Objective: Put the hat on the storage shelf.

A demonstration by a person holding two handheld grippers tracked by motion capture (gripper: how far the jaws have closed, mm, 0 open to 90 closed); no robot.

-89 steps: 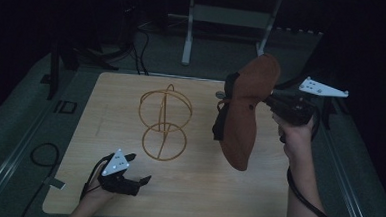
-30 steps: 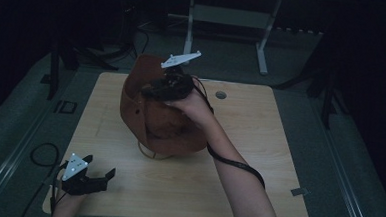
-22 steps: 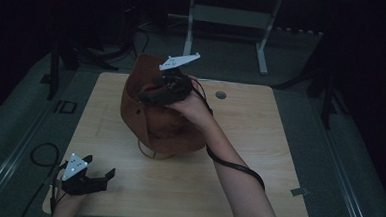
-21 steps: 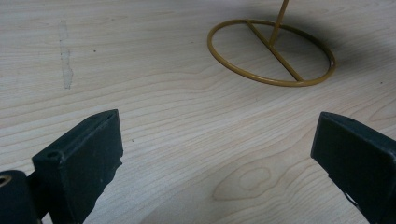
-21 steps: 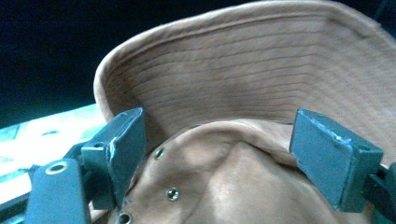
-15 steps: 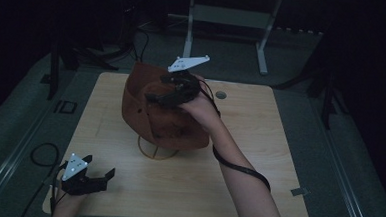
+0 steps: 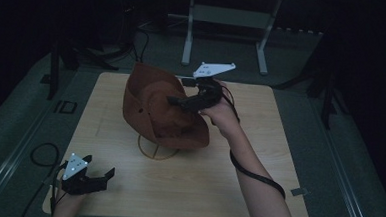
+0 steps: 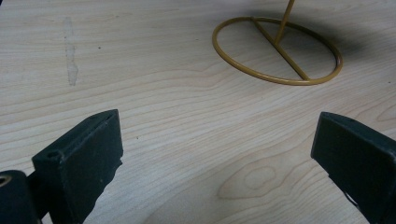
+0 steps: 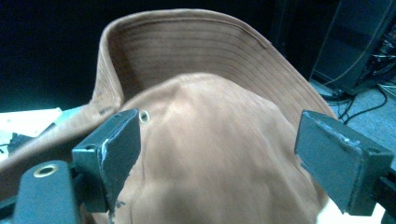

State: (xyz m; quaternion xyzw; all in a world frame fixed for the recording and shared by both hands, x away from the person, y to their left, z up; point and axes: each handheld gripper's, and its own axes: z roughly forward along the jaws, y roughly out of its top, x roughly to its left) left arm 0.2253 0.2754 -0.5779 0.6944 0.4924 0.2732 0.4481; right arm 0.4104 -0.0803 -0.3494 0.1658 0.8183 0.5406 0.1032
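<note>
The left gripper's (image 7: 97, 177) 2 black fingers (image 8: 88, 154) stand wide apart with nothing between them, low over the near left corner of the table (image 7: 256, 192). Farther in, the right gripper's (image 7: 177, 101) 2 fingers (image 9: 114, 149) have just been opening and now stand wide, either side of the hat's crown without pressing on it.

The hat (image 7: 161, 112) sits tilted on a stand (image 7: 154, 150) at the middle of the table, its brim turned up toward the far side. The stand's ring foot (image 8: 278, 51) lies flat on the wood.

The hat looks perched off-centre. If the right gripper brushes the crown as it pulls away, the hat could slide off or drag the light stand over.

The hat is brown, soft and suede-like, with rows of stitching round the brim and a small metal eyelet (image 9: 144, 116) in the crown. The stand is thin golden wire. The table is pale wood with visible grain.
</note>
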